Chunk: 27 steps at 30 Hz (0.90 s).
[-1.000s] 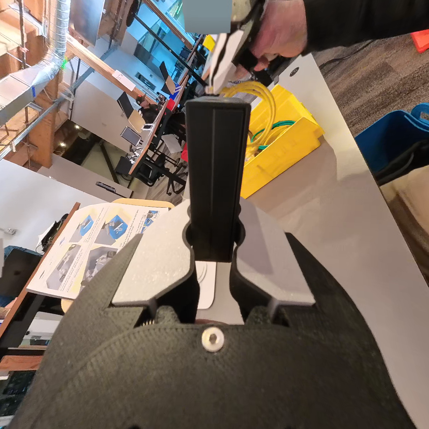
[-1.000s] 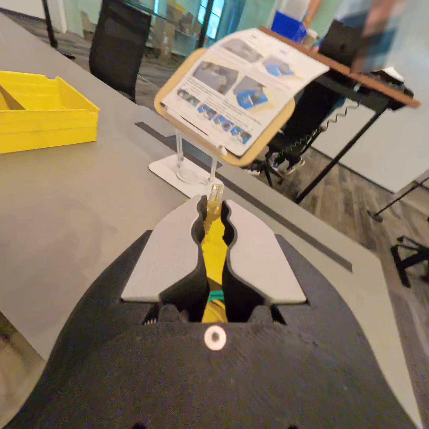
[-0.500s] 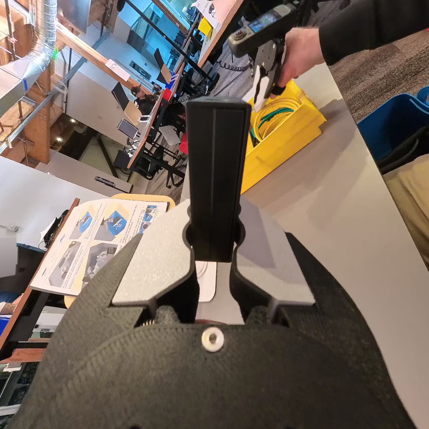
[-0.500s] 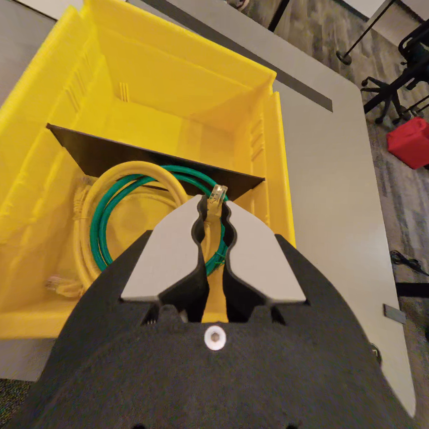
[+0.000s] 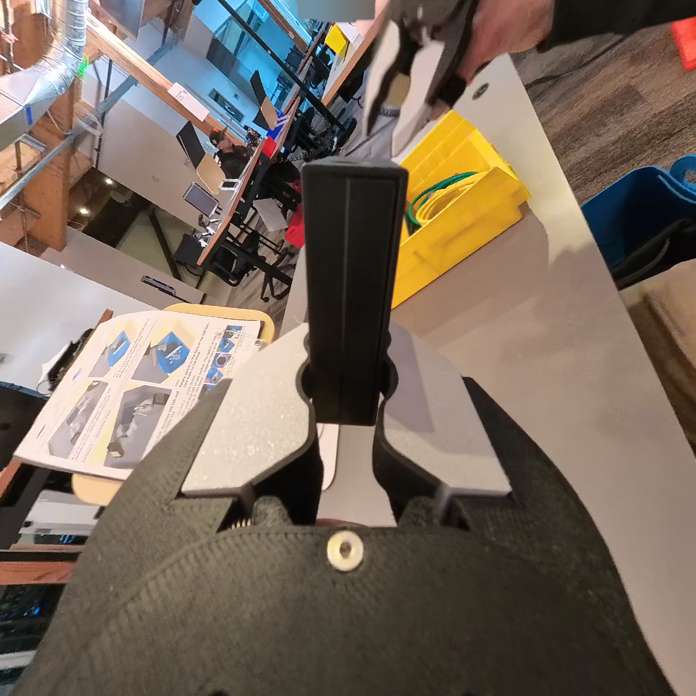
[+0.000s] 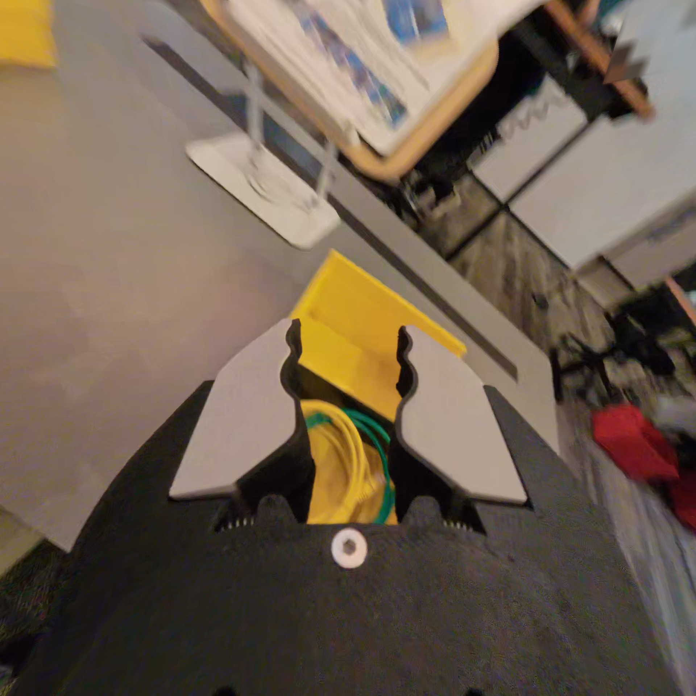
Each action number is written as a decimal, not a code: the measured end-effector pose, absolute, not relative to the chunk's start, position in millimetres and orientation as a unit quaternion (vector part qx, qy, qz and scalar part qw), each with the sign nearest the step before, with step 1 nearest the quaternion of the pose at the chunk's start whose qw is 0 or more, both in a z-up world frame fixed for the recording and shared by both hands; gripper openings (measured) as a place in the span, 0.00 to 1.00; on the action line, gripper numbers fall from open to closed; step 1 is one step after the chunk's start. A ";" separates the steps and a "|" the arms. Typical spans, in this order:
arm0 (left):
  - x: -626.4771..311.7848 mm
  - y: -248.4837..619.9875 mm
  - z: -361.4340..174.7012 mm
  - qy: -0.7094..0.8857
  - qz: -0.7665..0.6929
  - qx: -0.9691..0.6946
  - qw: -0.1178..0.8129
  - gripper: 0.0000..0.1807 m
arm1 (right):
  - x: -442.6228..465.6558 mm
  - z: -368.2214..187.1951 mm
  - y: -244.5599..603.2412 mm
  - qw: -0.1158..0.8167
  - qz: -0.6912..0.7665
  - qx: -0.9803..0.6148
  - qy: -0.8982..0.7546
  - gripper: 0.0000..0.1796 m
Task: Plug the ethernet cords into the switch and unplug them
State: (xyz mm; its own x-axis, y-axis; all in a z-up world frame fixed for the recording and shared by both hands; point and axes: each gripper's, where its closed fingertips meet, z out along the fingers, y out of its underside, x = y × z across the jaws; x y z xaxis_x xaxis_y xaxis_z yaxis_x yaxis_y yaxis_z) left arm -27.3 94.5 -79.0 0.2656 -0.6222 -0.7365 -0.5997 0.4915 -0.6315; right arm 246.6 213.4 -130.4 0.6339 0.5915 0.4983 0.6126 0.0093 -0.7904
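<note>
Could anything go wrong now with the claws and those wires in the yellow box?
Maybe two things. The left claw pinches the black switch only near its bottom end, so it could tip or slip. The yellow cord and green cord lie coiled together in the yellow bin, so the open right claw might snag or lift both at once.

We see our left gripper (image 5: 348, 373) with grey angular finger plates, wavy black inner pads and a woven black body, a silver hex screw behind the fingers. Our right gripper (image 6: 348, 331) matches it. We wear a dark sleeve (image 5: 617, 19).
</note>
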 end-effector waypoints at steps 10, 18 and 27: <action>6.5 74.0 -100.6 0.617 -0.095 -0.493 0.606 0.16 | 9.1 -65.1 42.2 0.582 0.227 -0.354 -0.696 0.27; 11.2 68.2 -103.5 0.622 -0.114 -0.490 0.600 0.20 | -3.3 -63.9 34.1 0.568 0.239 -0.335 -0.713 0.15; -39.5 94.9 -76.3 0.592 -0.026 -0.527 0.609 0.14 | 111.4 -43.3 195.3 0.574 0.063 -0.547 -0.606 0.15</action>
State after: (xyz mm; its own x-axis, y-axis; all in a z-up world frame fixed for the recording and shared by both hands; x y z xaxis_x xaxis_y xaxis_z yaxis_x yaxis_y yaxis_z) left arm -39.5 94.9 -76.3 0.2987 -0.6552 -0.6939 -0.5930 0.4422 -0.6729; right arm 111.4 195.3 -43.3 0.2574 0.7352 0.6270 0.5897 0.3945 -0.7047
